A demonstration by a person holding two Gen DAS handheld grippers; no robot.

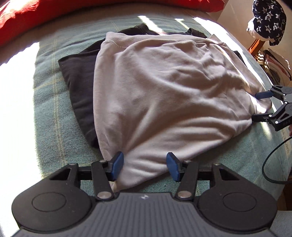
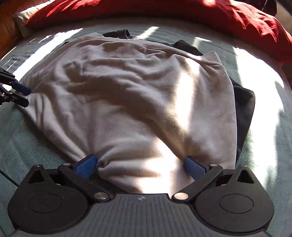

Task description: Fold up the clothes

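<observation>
A pale grey sweatshirt (image 1: 164, 87) lies spread over a black garment (image 1: 80, 87) on a teal blanket (image 1: 54, 118). My left gripper (image 1: 145, 165) is open, and its blue pads (image 1: 116, 165) stand either side of the sweatshirt's near corner. In the left wrist view my right gripper (image 1: 259, 105) is open at the cloth's right-hand corner. The right wrist view shows the same sweatshirt (image 2: 127, 94), and the right gripper (image 2: 141, 166) straddles a bunched edge with its jaws wide apart. The left gripper (image 2: 25, 95) shows at that view's left edge. The black garment (image 2: 244, 109) peeks out on the right.
A red pillow or cover (image 1: 27, 16) (image 2: 164, 12) runs along the far side of the bed. Off the bed's right edge, a navy star-print cloth (image 1: 268, 20) hangs over wooden furniture and more clothes (image 1: 275, 63) are piled. A black cable (image 1: 270, 164) trails by the right gripper.
</observation>
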